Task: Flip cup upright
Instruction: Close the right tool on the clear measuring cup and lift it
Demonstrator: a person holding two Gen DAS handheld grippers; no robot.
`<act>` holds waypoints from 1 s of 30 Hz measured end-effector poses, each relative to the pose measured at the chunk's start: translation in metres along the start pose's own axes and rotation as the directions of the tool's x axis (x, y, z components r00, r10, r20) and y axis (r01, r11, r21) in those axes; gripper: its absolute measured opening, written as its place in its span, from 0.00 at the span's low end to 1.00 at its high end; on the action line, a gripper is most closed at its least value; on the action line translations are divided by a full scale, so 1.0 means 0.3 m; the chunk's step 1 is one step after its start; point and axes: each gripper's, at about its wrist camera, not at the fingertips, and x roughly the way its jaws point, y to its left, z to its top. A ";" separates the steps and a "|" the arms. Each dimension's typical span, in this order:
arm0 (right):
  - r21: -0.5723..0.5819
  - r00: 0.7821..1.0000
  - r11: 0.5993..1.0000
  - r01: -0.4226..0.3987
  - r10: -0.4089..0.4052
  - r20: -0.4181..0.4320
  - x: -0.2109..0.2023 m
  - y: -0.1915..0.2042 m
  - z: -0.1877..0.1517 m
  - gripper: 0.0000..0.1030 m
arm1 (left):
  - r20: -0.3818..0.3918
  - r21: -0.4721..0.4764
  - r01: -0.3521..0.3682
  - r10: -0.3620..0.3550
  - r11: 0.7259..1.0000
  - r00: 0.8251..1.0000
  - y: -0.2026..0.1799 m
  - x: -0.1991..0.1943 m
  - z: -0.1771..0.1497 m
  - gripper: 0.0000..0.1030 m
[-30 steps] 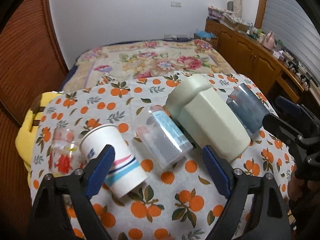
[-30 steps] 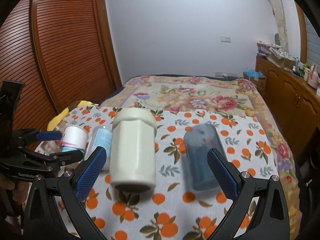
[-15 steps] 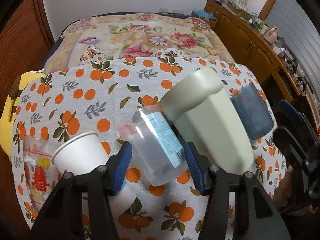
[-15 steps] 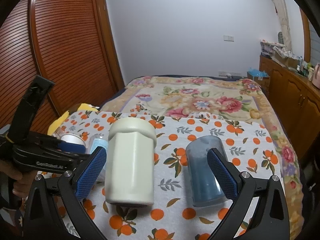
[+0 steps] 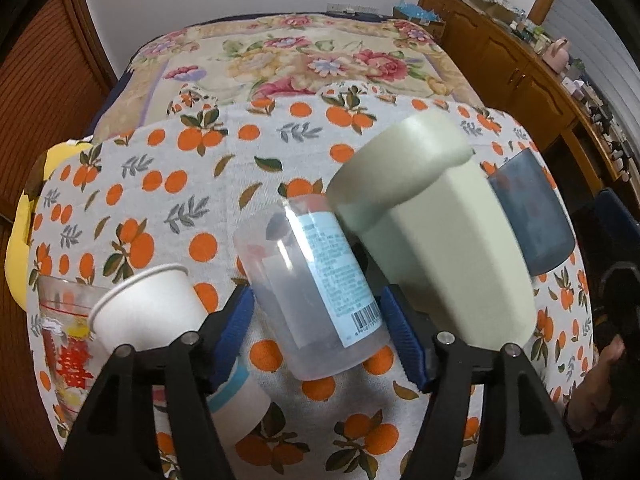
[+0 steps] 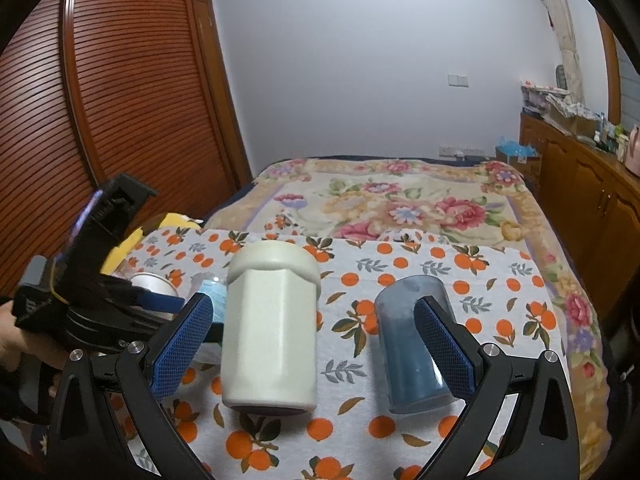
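Left wrist: left tongs [image 5: 316, 332] astride clear cup [image 5: 310, 284].

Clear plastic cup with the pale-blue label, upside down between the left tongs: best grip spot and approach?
Grip the clear plastic cup with the pale-blue label on its side wall near the rim end, which sits on the orange-print tablecloth. Keep the left tongs coming from the near side, one finger on each flank. The gaps to the white paper cup and the cream faceted tumbler look tight.

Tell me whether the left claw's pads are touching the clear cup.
Cannot tell. In the left wrist view the pads flank the clear cup closely, but neither contact nor a gap shows plainly.
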 end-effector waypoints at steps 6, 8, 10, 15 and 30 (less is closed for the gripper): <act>0.006 1.000 1.000 0.003 -0.003 0.007 -0.013 -0.002 -0.005 0.99 | 0.015 0.011 -0.006 0.006 1.000 1.000 0.000 -0.002 -0.016 0.60; 0.006 1.000 1.000 0.004 -0.004 0.007 -0.017 -0.001 -0.005 0.99 | 0.031 0.012 0.000 0.000 1.000 1.000 0.004 -0.013 -0.026 0.58; 0.007 1.000 1.000 0.006 -0.006 0.010 -0.024 -0.002 -0.008 0.99 | 0.047 0.015 -0.001 0.001 1.000 0.999 0.005 -0.028 -0.037 0.56; 0.003 1.000 1.000 0.018 -0.018 0.019 -0.051 0.004 -0.018 0.99 | 0.090 0.013 0.010 -0.011 1.000 0.996 0.003 -0.084 -0.075 0.56; -0.009 0.993 0.996 0.084 -0.083 0.080 -0.255 0.072 -0.094 0.99 | 0.215 0.036 0.104 -0.109 0.994 0.971 -0.051 -0.267 -0.289 0.56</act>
